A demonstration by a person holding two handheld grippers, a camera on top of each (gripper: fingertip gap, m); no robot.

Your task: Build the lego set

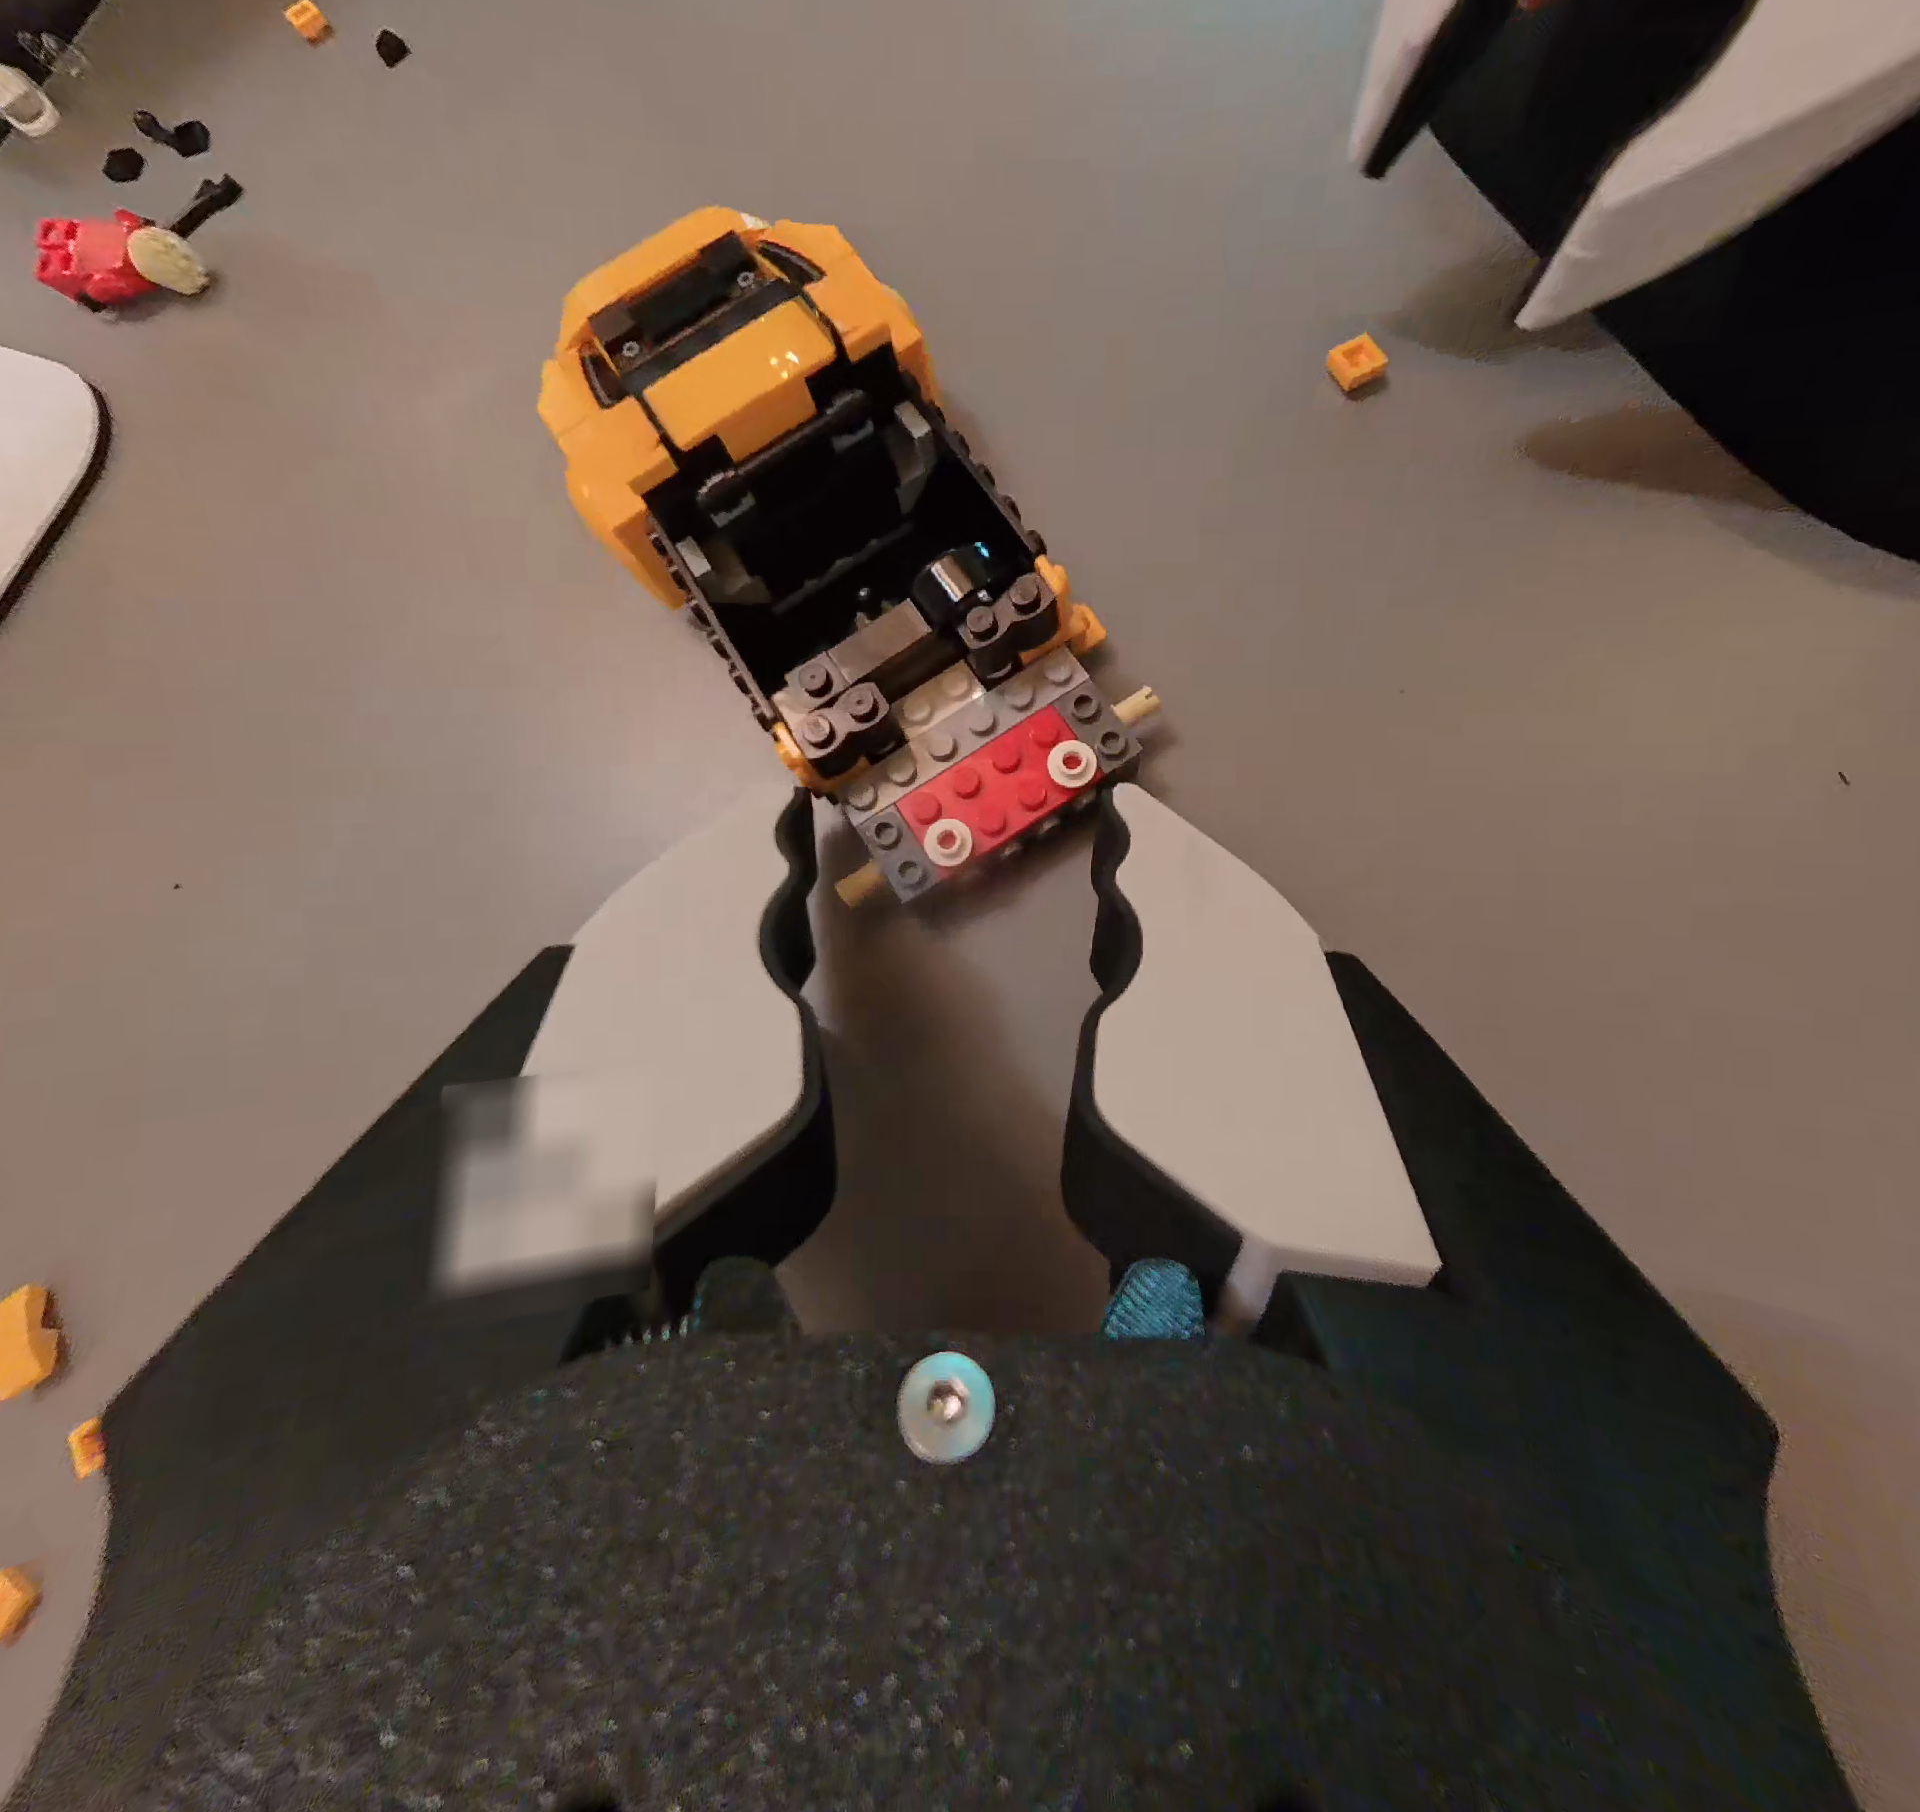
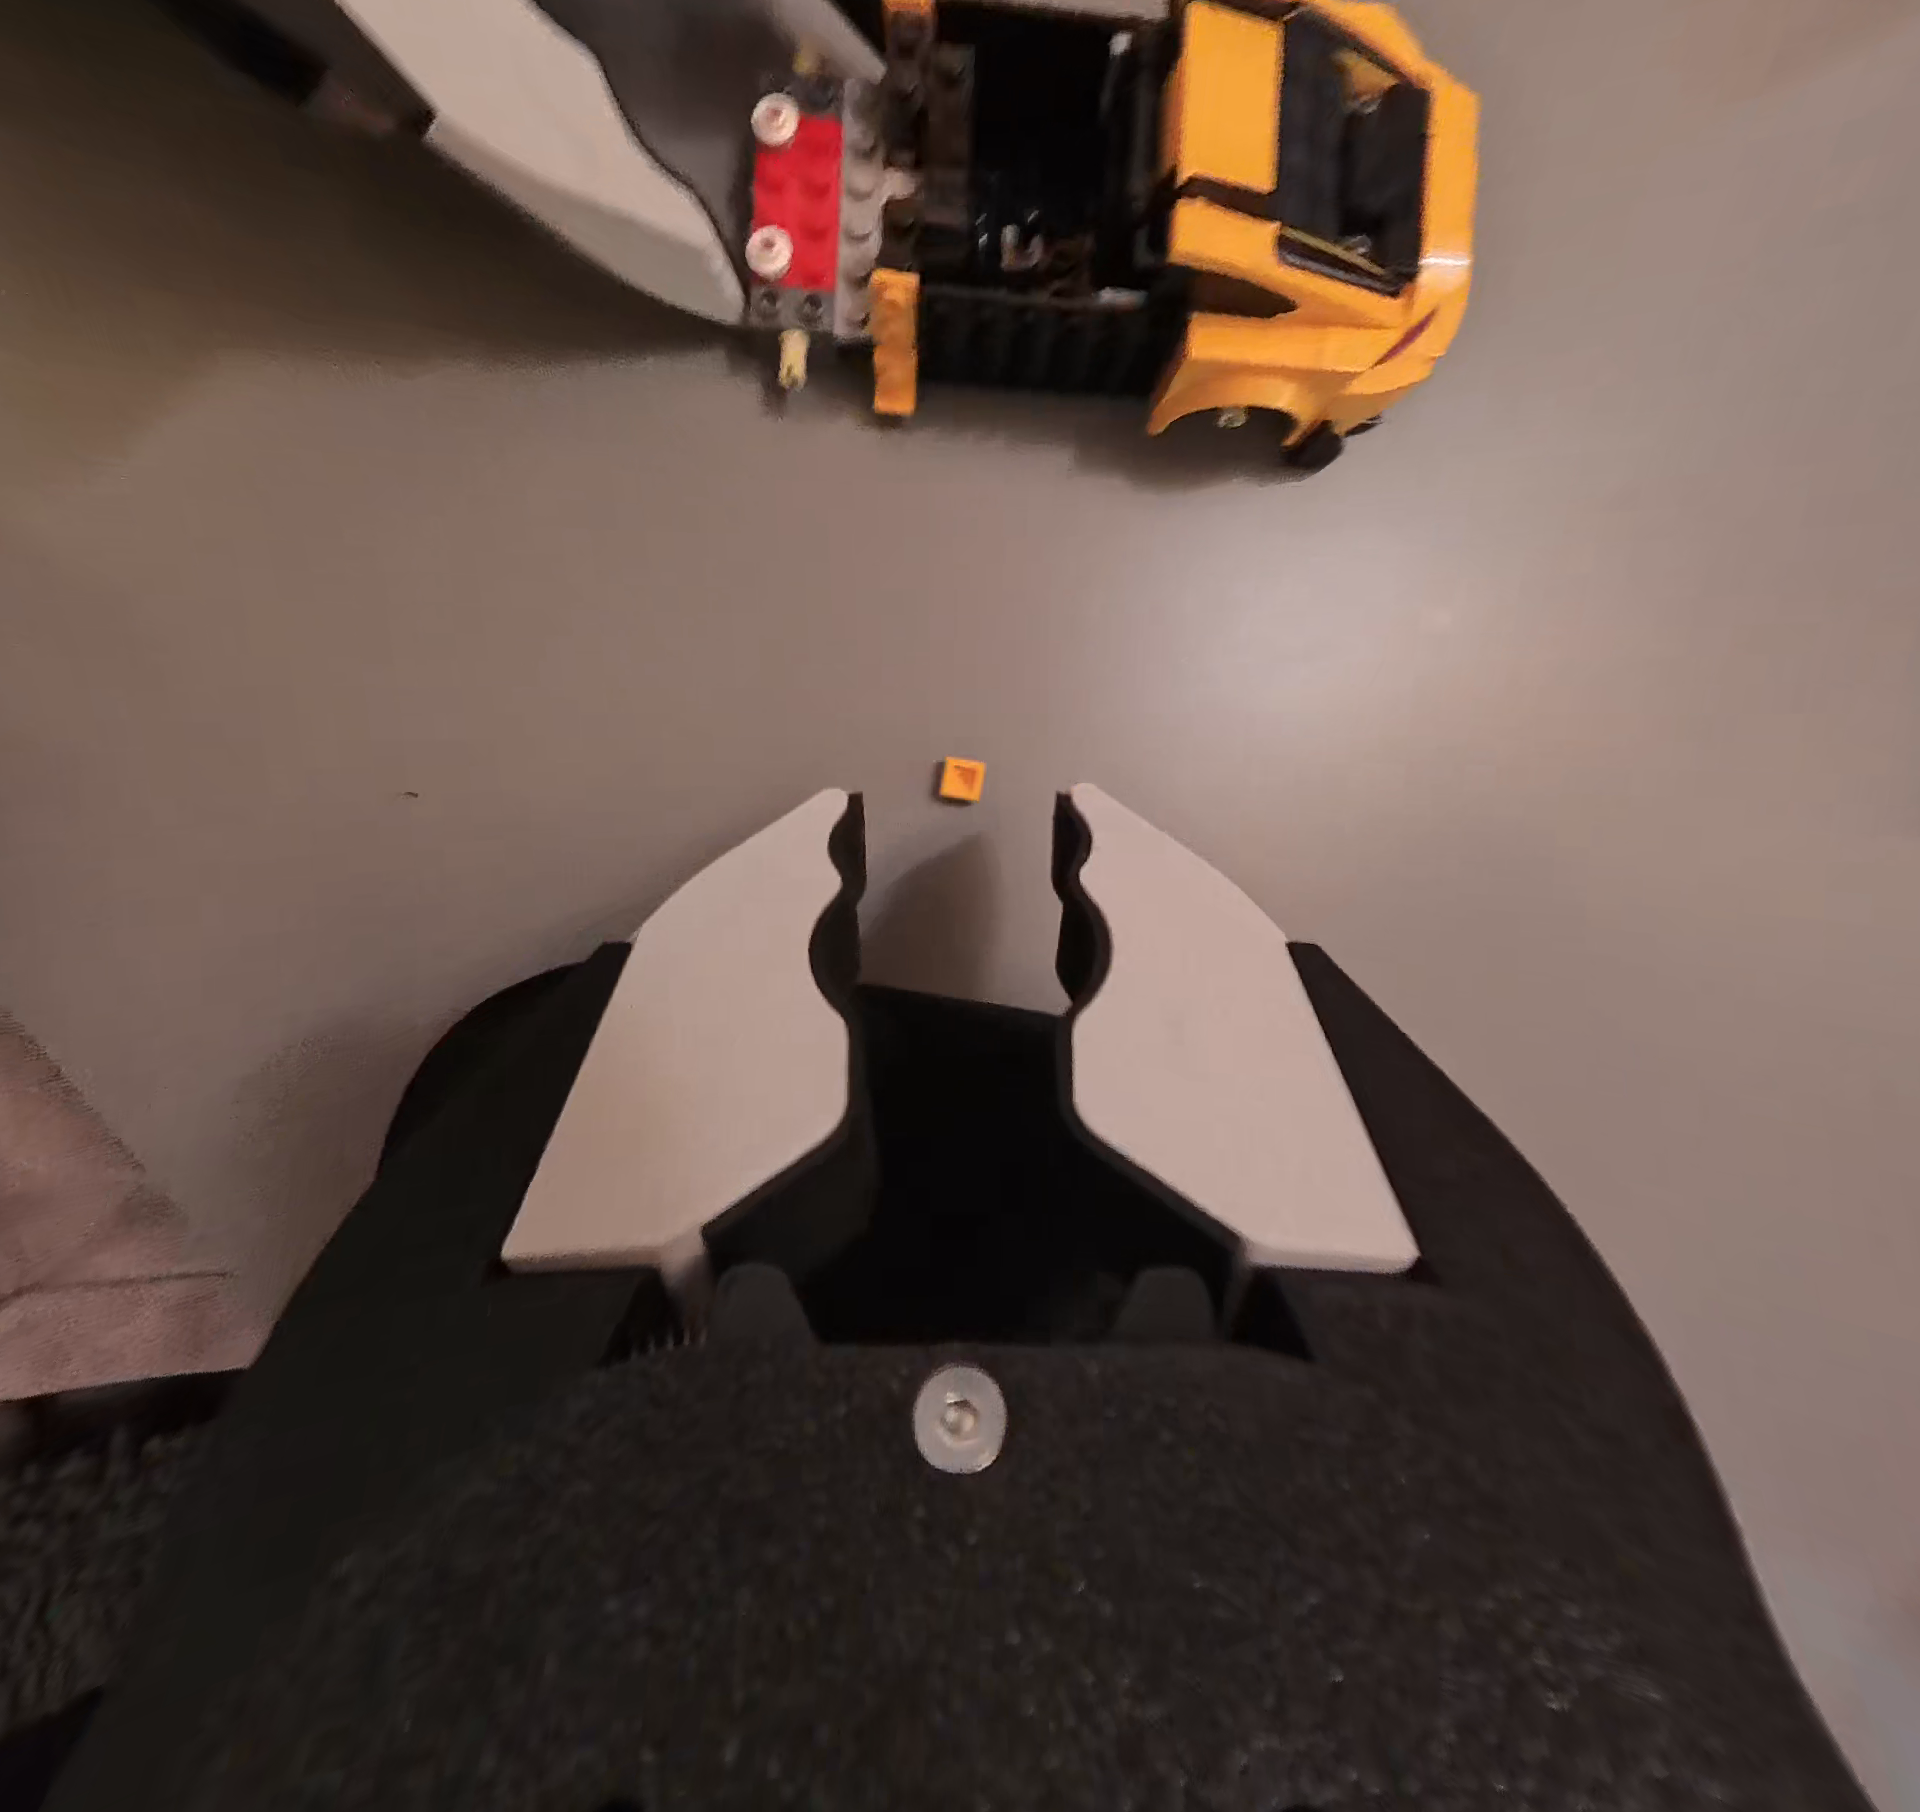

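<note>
Left gripper (image 1: 951, 806): fingers spread, nothing pinched. The stripped rear of a partly dismantled yellow brick-built car (image 1: 790, 474) is bracketed by the fingertips; its red plate (image 1: 997, 791) with two white round studs sits just ahead, between the tips. The right pad (image 1: 1110, 832) is seen at the chassis corner, contact cannot be told; a gap is left at the left pad, where a tan axle pin (image 1: 857, 887) sticks out. Yellow cab end is pointed away from the tool.

Right gripper (image 2: 958, 804): fingers spread, nothing pinched. A small orange tile (image 2: 961, 780) is lying on the grey table (image 2: 1351, 671) just past the tips, centred between them, untouched. The car is seen well ahead of this tool, with the left gripper at its rear.

Far left of the left tool: scattered black bits (image 1: 156, 141), a red brick cluster (image 1: 94, 256), loose orange pieces (image 1: 309, 19).
</note>
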